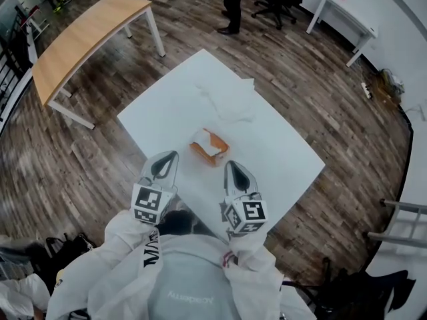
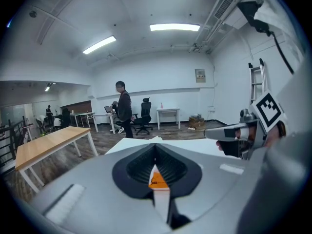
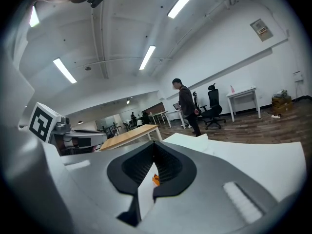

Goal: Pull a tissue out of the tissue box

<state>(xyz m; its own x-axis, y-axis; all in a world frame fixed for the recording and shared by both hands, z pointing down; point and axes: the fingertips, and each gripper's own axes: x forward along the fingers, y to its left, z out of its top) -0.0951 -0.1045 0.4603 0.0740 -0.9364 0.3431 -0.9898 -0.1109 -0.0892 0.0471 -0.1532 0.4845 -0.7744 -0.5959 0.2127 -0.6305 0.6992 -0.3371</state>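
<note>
Left gripper point(image 1: 171, 157) has its jaws together and empty, just short of the tissue box point(image 1: 209, 147) at the white table's point(image 1: 280, 152) centre. Right gripper point(image 1: 229, 164) is likewise closed and empty. Only the head view shows the whole box; each gripper view gives an orange sliver of it behind joined tips. Box lies flat, opening upward, tissue point(image 1: 205, 141) protruding, edges parallel to the table's; long axis indeterminate.
</note>
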